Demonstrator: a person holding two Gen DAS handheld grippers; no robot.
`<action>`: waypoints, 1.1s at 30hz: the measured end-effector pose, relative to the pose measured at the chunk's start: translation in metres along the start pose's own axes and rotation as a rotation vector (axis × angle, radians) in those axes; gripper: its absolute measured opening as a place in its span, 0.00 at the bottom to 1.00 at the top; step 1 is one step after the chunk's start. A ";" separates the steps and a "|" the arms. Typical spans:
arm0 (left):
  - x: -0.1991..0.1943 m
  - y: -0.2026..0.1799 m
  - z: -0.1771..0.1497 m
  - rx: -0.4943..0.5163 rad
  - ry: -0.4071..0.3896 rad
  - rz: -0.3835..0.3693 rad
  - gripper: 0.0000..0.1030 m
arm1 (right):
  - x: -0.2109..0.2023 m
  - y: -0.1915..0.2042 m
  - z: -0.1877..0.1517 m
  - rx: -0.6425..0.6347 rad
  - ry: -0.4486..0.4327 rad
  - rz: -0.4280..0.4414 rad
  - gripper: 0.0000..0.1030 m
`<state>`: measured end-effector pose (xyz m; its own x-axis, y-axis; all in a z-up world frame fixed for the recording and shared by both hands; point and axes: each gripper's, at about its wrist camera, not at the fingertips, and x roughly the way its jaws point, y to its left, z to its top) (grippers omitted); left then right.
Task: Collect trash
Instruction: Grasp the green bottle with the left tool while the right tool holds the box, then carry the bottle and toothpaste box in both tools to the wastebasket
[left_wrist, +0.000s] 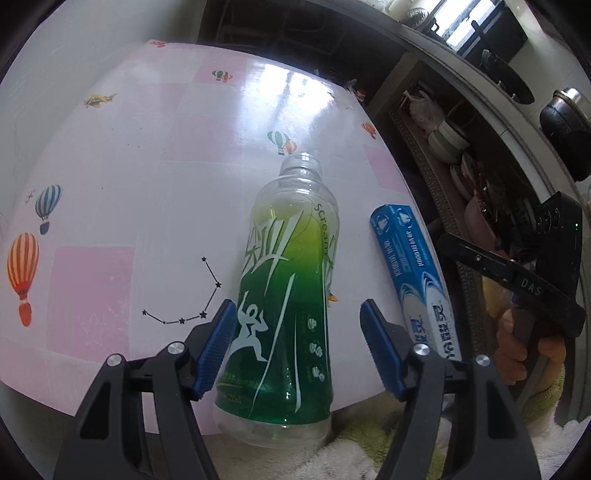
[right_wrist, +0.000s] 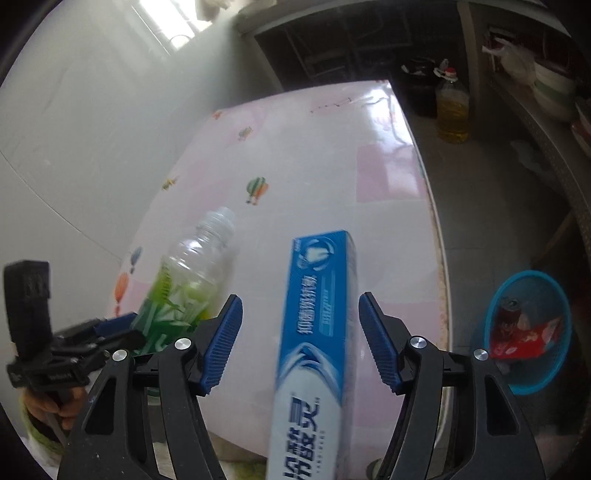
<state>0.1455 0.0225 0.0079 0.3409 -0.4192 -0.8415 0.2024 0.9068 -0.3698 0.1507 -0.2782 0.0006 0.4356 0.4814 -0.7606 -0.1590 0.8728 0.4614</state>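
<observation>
Left wrist view shows the left claw (left_wrist: 297, 345) wide around the bottle (left_wrist: 286, 302) lying on the desk (left_wrist: 147, 177), and the right claw (right_wrist: 300, 341) wide around the toothpaste box (right_wrist: 317, 325), so either could roll or slide off the near edge if squeezed off-centre.

toothpaste box (right_wrist: 317, 332): near end cut off | bin (right_wrist: 532, 328) contents: unclear

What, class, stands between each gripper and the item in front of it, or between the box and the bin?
Nothing visible. The bottle lies between the open fingers of the left gripper, the box between those of the right gripper. The bin stands on the floor past the table edge, with only bare tabletop between.
</observation>
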 end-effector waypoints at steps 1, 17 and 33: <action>-0.002 0.002 -0.001 -0.015 -0.006 -0.018 0.65 | 0.003 0.008 0.003 0.006 0.017 0.047 0.61; -0.010 0.022 -0.030 -0.093 -0.006 -0.160 0.66 | 0.134 0.073 0.007 0.217 0.342 0.130 0.70; -0.041 0.035 -0.015 -0.146 -0.113 -0.257 0.68 | 0.049 0.012 0.009 0.311 0.219 0.351 0.55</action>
<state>0.1246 0.0718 0.0235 0.3971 -0.6300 -0.6674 0.1639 0.7641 -0.6239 0.1785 -0.2445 -0.0268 0.2022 0.7758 -0.5978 0.0232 0.6064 0.7948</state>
